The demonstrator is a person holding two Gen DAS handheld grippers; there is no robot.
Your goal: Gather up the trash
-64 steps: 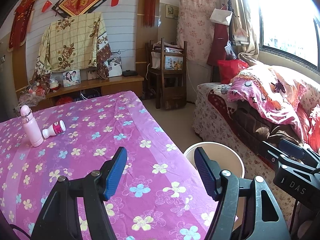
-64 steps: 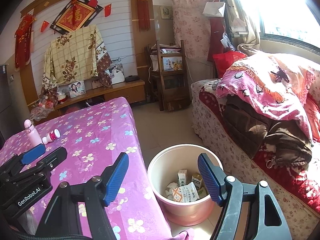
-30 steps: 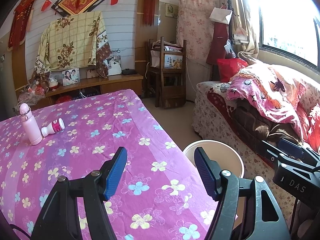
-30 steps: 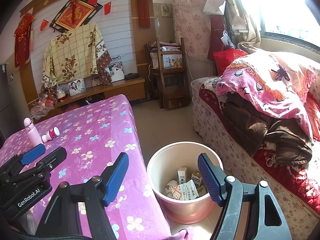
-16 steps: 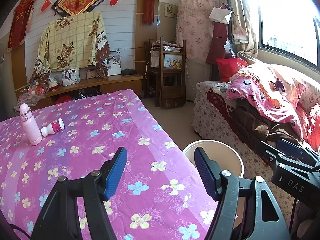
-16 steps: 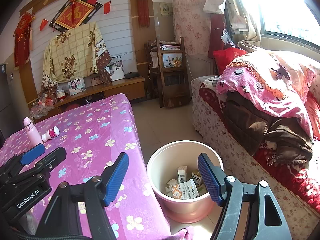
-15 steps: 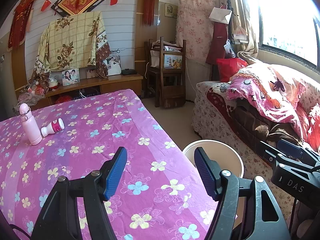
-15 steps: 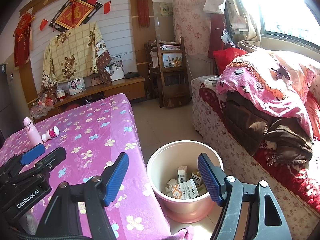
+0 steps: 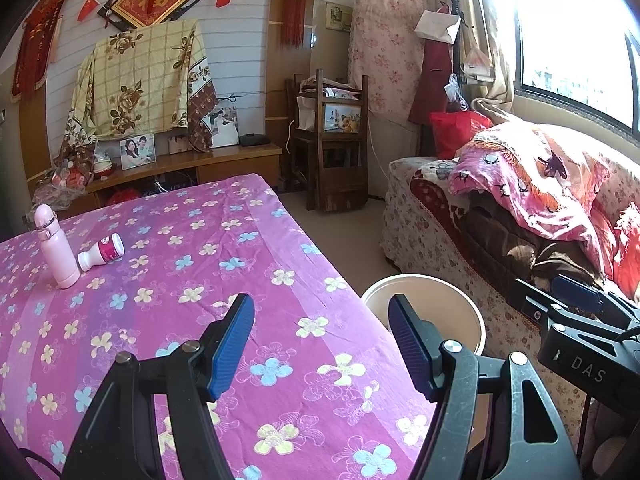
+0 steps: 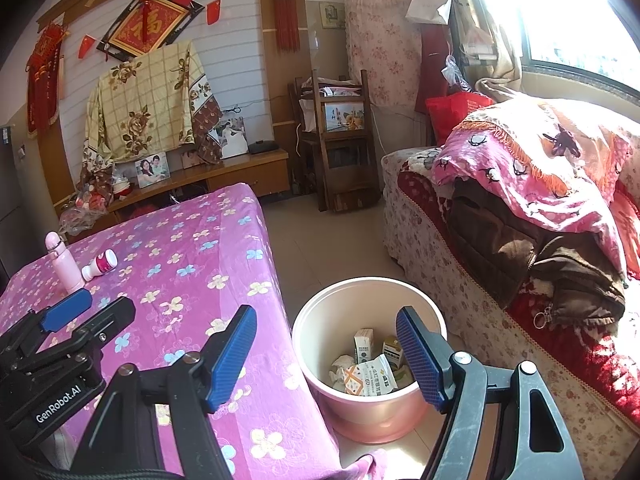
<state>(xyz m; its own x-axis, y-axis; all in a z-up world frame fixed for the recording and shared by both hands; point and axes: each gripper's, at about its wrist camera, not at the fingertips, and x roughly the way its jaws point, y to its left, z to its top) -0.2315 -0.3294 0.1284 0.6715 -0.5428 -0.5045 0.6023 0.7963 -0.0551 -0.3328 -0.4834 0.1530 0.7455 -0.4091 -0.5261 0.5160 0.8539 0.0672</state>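
A round, smooth pink plastic bin [image 10: 370, 364] stands on the tiled floor just beside the bench [image 10: 192, 272], holding two small cartons, a flat printed packet and crumpled paper. On the bench's purple flowered cloth, well apart from the bin, a pink flask [image 9: 56, 252] stands upright beside one toppled white bottle [image 9: 102, 251]. The left gripper [image 9: 320, 344] and right gripper [image 10: 326, 354] both gape wide, holding nothing.

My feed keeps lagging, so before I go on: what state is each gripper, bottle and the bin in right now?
Left gripper: open, empty, over the table.
Right gripper: open, empty, above the bin.
Pale pink flask-shaped bottle: upright, capped.
Small white bottle with magenta label: lying on its side beside the flask.
Round pink plastic bin: on the floor, uncovered, holding cartons and wrappers.
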